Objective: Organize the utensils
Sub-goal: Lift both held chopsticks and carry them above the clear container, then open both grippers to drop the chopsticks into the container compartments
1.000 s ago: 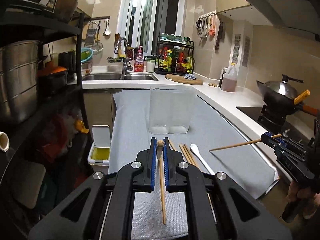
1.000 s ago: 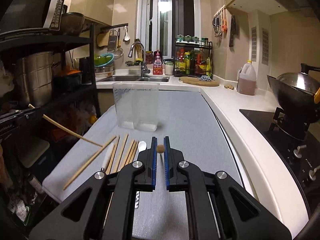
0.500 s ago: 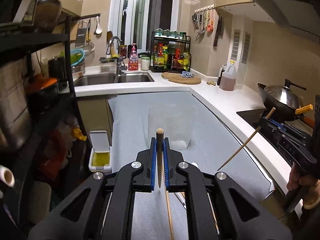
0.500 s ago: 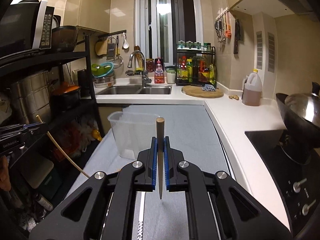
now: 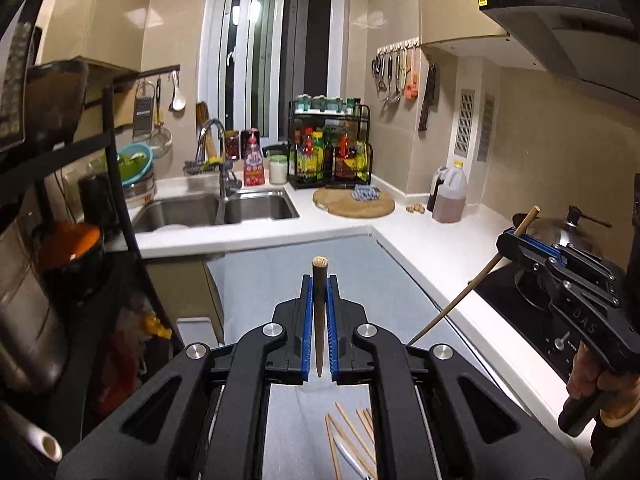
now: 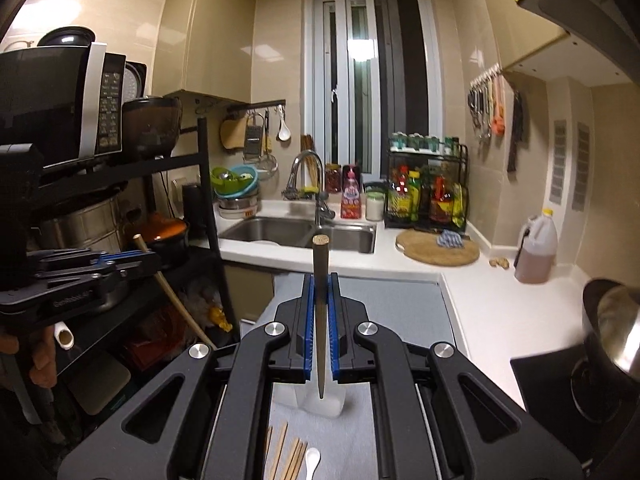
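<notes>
The left gripper (image 5: 319,316) has its blue-padded fingers (image 5: 307,320) clamped on a single chopstick (image 5: 319,320), which stands nearly upright between them, thick end up and tip hanging free above the grey mat (image 5: 380,280) that covers the surface. The right gripper (image 6: 320,320) is closed the same way on a second chopstick (image 6: 320,312), also steep, its point just over a clear plastic container (image 6: 324,404) that is mostly hidden behind the gripper body. More loose chopsticks (image 6: 288,456) lie on the mat below, next to a white spoon (image 6: 312,460); the gripper frames cover most of that pile.

Seen from the left wrist, the right gripper sits off to the side, above the edge of the black hob (image 5: 532,312), with a wok (image 5: 560,232) behind it, though that part is blurred. A black shelf rack (image 6: 200,200) with a microwave (image 6: 60,100) and pots crowds the other side. Beyond the mat are a double sink (image 5: 216,210), a round cutting board (image 5: 354,204) and an oil jug (image 5: 450,196).
</notes>
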{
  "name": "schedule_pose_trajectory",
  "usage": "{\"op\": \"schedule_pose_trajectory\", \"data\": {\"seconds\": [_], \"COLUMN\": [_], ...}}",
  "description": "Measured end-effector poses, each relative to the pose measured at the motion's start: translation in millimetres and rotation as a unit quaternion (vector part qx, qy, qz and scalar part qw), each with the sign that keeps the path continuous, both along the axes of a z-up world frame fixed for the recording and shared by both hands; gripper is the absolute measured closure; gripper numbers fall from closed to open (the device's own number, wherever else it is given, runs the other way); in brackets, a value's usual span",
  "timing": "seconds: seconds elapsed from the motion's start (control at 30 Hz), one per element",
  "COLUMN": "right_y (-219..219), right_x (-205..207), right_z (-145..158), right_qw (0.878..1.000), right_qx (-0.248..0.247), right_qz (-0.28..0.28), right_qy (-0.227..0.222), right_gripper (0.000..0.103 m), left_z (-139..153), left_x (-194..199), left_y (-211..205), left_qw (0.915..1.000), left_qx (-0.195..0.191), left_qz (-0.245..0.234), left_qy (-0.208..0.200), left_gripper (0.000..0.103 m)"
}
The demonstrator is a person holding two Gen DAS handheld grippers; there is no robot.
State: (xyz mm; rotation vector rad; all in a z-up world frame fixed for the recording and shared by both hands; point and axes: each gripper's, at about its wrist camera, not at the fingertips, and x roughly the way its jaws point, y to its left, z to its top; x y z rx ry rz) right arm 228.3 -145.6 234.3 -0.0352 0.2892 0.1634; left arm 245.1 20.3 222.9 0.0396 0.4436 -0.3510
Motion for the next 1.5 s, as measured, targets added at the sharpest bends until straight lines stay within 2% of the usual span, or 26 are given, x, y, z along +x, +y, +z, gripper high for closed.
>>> {"op": "schedule_pose_trajectory", "data": {"seconds": [0.27,0.63,0.83,0.87,0.9,0.93,0.97,1.0,1.03,1.1,1.23,1.37,1.5], "right_y": [9,4,3,3,3,4,4,3,2,0,-2,0,1], "right_x": [51,97,103,103,102,100,98,95,91,84,61,26,-16], "right_z": [-3,-62,-81,-84,-86,-89,-90,-92,-93,-96,-98,-103,-120], "right_qw": [1.000,0.998,0.997,0.997,0.997,0.997,0.997,0.997,0.997,0.997,0.997,0.997,0.995], "right_qx": [-0.004,0.004,0.009,0.009,0.008,0.004,0.005,0.007,0.009,0.013,0.020,0.017,0.024], "right_qz": [-0.011,-0.022,-0.024,-0.025,-0.024,-0.026,-0.030,-0.034,-0.038,-0.037,-0.039,-0.047,-0.058], "right_qy": [-0.004,0.060,0.076,0.076,0.076,0.077,0.076,0.074,0.071,0.071,0.068,0.060,0.074], "right_gripper": [0.096,0.096,0.096,0.096,0.091,0.077,0.068,0.049,0.041,0.039,0.028,0.021,0.018], "left_z": [-1,-65,-80,-82,-83,-83,-82,-81,-81,-82,-86,-95,-108], "left_x": [53,98,105,104,103,100,99,93,89,85,63,31,-12], "left_y": [-20,-30,-32,-32,-31,-29,-28,-24,-21,-16,-7,-2,0], "left_qw": [1.0000,0.9986,0.9980,0.9980,0.9980,0.9978,0.9974,0.9968,0.9965,0.9964,0.9962,0.9960,0.9945], "left_qx": [-0.002,0.020,0.024,0.028,0.031,0.033,0.034,0.031,0.025,0.019,0.017,0.013,0.011], "left_qz": [-0.005,-0.001,0.007,0.014,0.024,0.035,0.048,0.070,0.078,0.077,0.081,0.081,0.099], "left_qy": [-0.006,0.049,0.058,0.055,0.050,0.045,0.040,0.025,0.018,0.029,0.028,0.036,0.033], "left_gripper": [0.097,0.096,0.096,0.092,0.084,0.045,0.014,0.012,0.012,0.011,0.011,0.011,0.011]}}
